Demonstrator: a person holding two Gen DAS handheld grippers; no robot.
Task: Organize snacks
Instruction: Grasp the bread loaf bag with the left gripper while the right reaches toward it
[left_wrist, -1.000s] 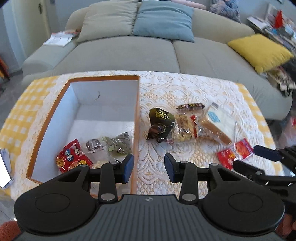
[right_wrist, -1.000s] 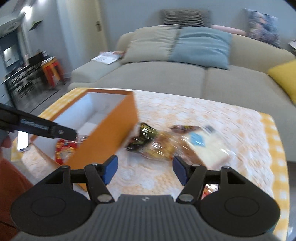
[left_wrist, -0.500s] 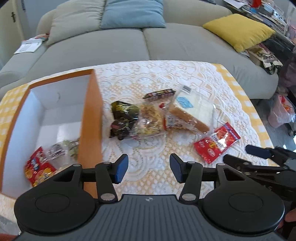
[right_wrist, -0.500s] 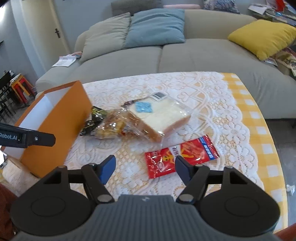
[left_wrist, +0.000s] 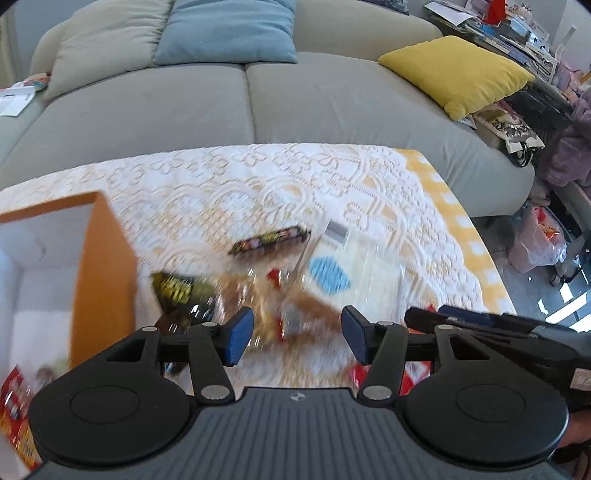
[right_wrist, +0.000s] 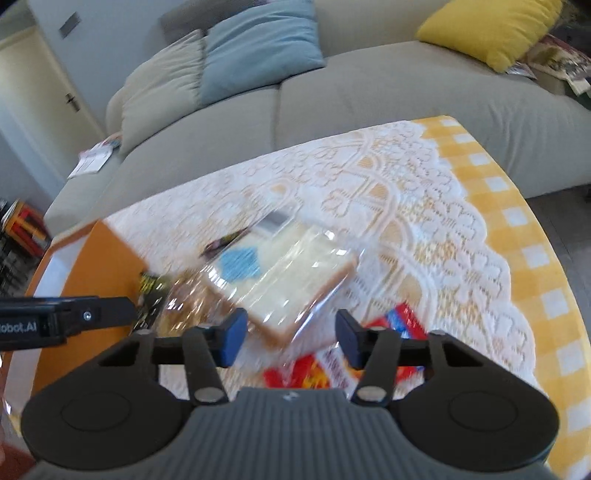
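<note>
A pile of snacks lies on the lace cloth. It holds a sliced bread pack (right_wrist: 291, 280) with a blue label, a clear bag of biscuits (left_wrist: 266, 306), a black-and-yellow packet (left_wrist: 177, 291) and a dark bar (left_wrist: 269, 240). My left gripper (left_wrist: 297, 338) hovers low over the clear bag, jaws opening, nothing gripped. My right gripper (right_wrist: 290, 339) hangs above the bread pack's near corner and a red packet (right_wrist: 332, 365). Its jaws are closing and the pads touch nothing. Both views are blurred by motion.
An orange box (left_wrist: 103, 277) with white inner walls stands left of the pile, with a red packet (left_wrist: 14, 398) inside. A grey sofa (left_wrist: 258, 103) with cushions runs behind the table. The yellow checked table edge (right_wrist: 535, 258) is at the right.
Both grippers swung right, away from the box, and sank toward the snack pile. The left jaws widened. The right jaws widened, then narrowed, and the right wrist rolled.
</note>
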